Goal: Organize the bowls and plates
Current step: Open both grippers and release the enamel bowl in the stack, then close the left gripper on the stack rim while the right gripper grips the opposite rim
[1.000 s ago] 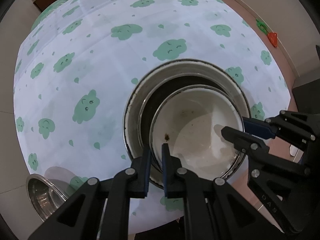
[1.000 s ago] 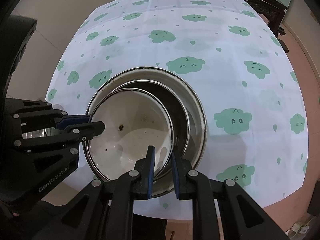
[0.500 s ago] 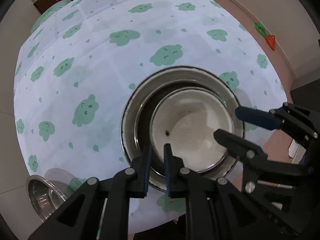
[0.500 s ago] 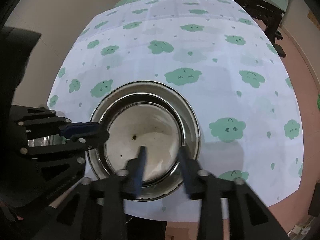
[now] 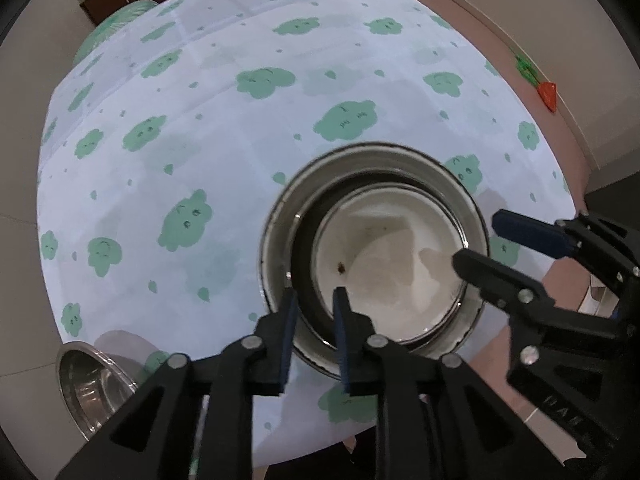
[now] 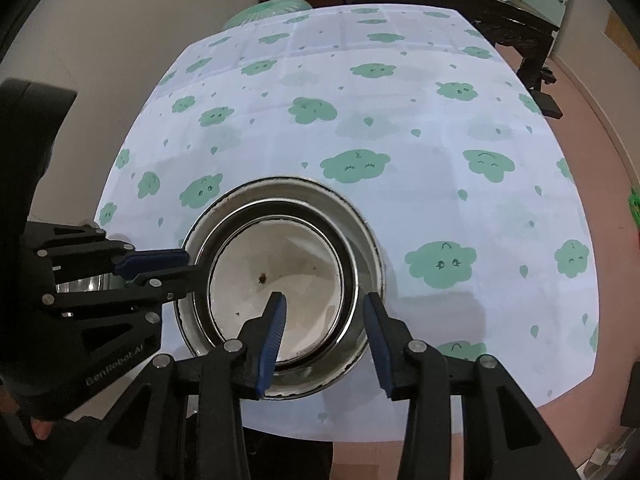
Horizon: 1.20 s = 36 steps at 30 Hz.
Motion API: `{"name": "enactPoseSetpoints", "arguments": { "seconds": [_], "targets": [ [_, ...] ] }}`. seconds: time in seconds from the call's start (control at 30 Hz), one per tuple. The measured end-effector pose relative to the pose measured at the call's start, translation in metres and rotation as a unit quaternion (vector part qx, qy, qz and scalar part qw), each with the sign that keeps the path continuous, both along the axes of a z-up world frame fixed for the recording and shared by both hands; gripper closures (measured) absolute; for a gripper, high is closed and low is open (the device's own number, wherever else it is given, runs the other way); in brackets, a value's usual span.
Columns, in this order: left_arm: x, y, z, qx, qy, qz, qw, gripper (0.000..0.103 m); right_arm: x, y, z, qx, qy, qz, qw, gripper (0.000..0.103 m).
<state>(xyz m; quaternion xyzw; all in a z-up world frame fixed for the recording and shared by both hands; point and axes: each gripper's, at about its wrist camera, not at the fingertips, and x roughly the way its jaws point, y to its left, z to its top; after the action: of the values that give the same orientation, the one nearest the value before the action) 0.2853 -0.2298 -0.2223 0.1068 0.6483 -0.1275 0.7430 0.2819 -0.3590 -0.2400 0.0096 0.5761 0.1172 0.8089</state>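
Note:
A white enamel bowl with a dark speck inside sits nested in larger steel bowls near the table's front edge. My left gripper has its jaws slightly apart, straddling the stack's near-left rims without clamping them; it also shows in the right wrist view. My right gripper is open, its fingers spread over the stack's near-right rims; it also shows in the left wrist view.
The round table carries a white cloth with green clouds. A separate steel bowl sits at the table's near-left edge. A dark sideboard stands behind. An orange item lies on the floor.
The white bowl, held tilted by both grippers, dropped level into the stack. My right gripper opened wide and let go. My left gripper's jaws parted slightly.

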Motion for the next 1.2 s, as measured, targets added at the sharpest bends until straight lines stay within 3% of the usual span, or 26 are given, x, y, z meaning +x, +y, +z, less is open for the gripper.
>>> {"name": "enactPoseSetpoints", "arguments": {
  "seconds": [0.17,0.3,0.67,1.2],
  "targets": [
    [-0.001,0.007,0.003,0.000,-0.004,0.006,1.0000,0.080,-0.001,-0.001,0.001,0.002,-0.002,-0.003,1.000,0.060],
    [-0.001,0.020,0.006,0.002,-0.011,0.022,0.9997,0.068,-0.001,-0.006,0.003,0.005,-0.007,-0.013,1.000,0.060],
    [-0.001,0.034,-0.010,-0.004,0.012,0.045,0.9989,0.068,0.001,-0.027,-0.007,0.007,0.001,-0.051,0.999,0.060],
    [0.008,0.023,-0.033,0.000,0.033,0.035,0.9988,0.070,0.010,-0.031,-0.026,0.021,0.026,-0.046,0.998,0.060]
  ]
}}
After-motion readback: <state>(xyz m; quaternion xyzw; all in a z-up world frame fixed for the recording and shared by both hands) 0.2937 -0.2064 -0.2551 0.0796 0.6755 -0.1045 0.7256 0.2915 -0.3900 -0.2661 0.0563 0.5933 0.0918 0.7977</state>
